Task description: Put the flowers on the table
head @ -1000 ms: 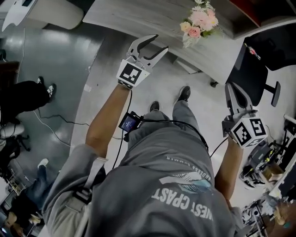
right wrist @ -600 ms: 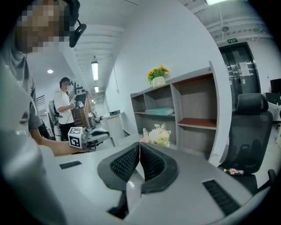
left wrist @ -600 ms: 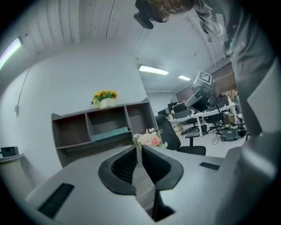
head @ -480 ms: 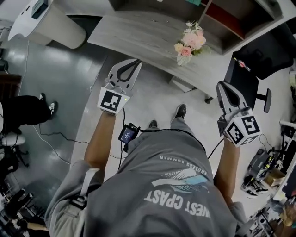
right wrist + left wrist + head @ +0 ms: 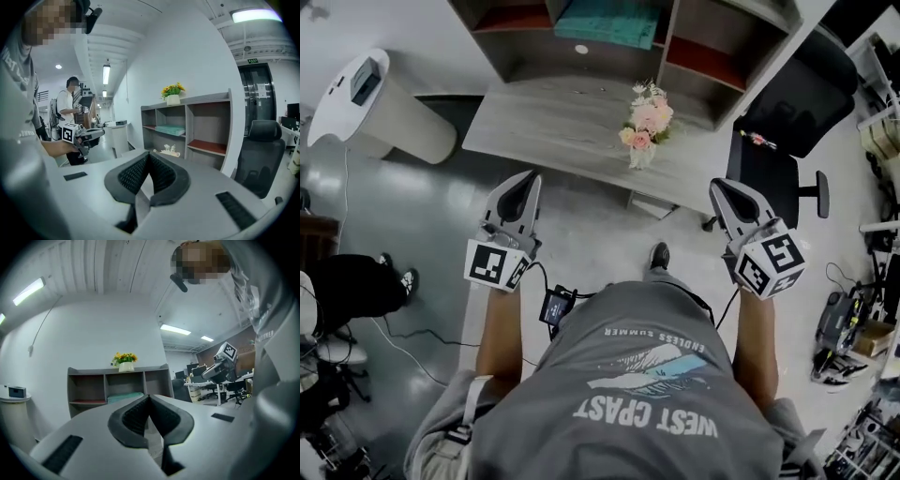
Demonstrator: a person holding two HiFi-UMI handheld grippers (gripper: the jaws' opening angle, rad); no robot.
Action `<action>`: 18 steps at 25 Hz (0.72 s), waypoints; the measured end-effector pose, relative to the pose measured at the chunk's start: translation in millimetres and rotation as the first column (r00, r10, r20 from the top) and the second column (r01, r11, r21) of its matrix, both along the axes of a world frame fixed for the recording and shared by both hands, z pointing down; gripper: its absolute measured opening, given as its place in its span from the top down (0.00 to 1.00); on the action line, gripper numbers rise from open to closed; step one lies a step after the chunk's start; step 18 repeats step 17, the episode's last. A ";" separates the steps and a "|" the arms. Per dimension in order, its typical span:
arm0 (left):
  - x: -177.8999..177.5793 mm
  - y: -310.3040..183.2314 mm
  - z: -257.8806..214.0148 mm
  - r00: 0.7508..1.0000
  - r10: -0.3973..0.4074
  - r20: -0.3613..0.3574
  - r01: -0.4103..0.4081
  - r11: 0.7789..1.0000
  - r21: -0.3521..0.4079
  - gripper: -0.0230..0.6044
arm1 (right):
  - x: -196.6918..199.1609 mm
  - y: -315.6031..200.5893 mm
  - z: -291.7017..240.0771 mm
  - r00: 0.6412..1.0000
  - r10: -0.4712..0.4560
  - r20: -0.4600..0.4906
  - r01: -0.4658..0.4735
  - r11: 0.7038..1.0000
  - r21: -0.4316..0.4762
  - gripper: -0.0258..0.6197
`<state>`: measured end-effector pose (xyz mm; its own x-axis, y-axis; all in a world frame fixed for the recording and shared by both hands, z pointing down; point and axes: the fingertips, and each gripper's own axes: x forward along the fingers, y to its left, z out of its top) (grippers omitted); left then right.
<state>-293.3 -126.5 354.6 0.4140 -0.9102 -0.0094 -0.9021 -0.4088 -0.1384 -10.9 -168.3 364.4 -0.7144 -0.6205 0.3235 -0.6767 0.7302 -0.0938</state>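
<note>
The left gripper (image 5: 528, 180) has just closed its jaws, wide before, on nothing; the right gripper (image 5: 718, 186) stays shut, with the flowers (image 5: 644, 127) at twelve o'clock on the table (image 5: 534, 122).

- Left tongs (image 5: 528, 180) went from wide open to closed; jaws met on nothing.
- Left tongs pulled back from the desk (image 5: 544, 131) edge, away from the flowers (image 5: 643, 122).
- Right tongs (image 5: 721, 187) lifted, ended level with the left.
- Head view tilted up; shelf unit (image 5: 675, 42) came into view.

the table (image 5: 544, 127) is matt grey wood-grain, the floor (image 5: 408, 206) smooth and glossy.
</note>
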 end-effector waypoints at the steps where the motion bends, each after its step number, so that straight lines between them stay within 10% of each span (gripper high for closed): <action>1: 0.7 2.0 -3.2 1.000 0.003 -0.001 -0.003 1.000 0.006 0.94 | 0.4 1.5 -0.9 1.000 0.004 0.002 -0.004 1.000 0.001 0.92; 18: 18.2 21.8 -3.1 0.998 0.036 -0.050 -0.036 0.999 -0.001 0.94 | 17.7 21.9 -3.3 0.999 0.036 0.003 -0.036 0.999 0.000 0.92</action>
